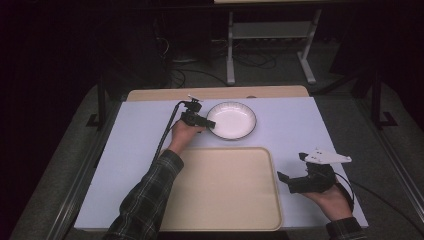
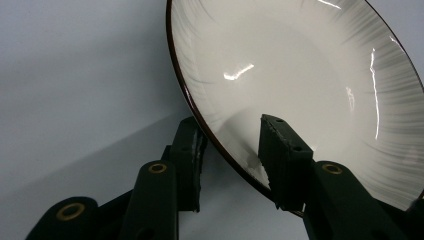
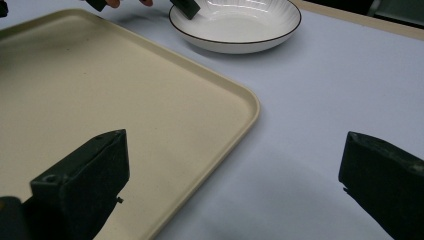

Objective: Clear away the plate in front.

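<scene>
A white bowl with a thin dark rim is sitting on the pale blue-white table cover, toward the far side of the table. The left gripper is reaching to the bowl's near-left edge. In the left gripper view, its two black jaws are standing on either side of the rim of the bowl: one jaw is inside the bowl and the other is outside, beside the wall. There is a small gap showing between the jaws and the rim, so I cannot tell if they are squeezing it or just sitting around it (they are partly apart, not wide). The bowl looks tilted in that view, but the camera is turning with the hand.

The right gripper is hanging well apart from the bowl, just past the right edge of a big cream tray. Its jaws are spread wide and holding nothing. In the right gripper view, one jaw is over the tray and the other is over the table cover, with the bowl farther off beyond the tray's corner.

The tray is lying flat near the person, just in front of the bowl. A strip of tan wood is showing at the far edge of the table. The person is wearing plaid sleeves.

The room around is dark. Behind the table there is a grey floor, some black cables and a white metal stand.
</scene>
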Demonstrator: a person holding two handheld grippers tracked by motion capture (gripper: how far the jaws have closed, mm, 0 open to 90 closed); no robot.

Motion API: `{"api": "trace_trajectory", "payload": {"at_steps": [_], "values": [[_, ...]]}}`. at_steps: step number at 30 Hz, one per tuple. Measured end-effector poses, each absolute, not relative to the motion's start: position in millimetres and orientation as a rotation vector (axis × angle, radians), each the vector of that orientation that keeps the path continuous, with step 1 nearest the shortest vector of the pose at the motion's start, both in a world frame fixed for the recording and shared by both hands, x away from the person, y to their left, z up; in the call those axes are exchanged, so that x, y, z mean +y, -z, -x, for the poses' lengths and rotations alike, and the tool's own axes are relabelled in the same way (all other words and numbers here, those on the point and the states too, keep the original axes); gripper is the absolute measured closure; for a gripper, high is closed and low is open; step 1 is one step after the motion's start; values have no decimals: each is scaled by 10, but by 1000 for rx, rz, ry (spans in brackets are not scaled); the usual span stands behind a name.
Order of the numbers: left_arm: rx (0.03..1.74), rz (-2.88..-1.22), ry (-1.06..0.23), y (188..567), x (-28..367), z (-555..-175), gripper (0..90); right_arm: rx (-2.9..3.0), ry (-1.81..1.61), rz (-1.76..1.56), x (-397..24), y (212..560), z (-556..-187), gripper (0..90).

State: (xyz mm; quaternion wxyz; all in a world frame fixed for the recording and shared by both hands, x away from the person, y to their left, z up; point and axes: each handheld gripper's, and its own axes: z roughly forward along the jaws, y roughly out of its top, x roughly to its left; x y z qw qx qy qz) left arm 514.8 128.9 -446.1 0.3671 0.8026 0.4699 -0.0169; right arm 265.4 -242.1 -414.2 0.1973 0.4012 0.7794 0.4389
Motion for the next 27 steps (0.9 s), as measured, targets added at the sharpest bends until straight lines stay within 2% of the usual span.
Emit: {"api": "trace_trajectory", "payload": {"at_steps": [14,22,27], "values": [[1298,-1940,95,4481,1269,-5176,772,2179,-1239,-1125,-2424,4139,-2653,0],[1303,-1854,159,4480,1281,-5197,835,2169,-1251,-1123,-2439,4128,-2644,6],[1308,-1831,170,4482,1308,-5199,843,2160,-1262,-1129,-2451,4118,-2639,8]]}}
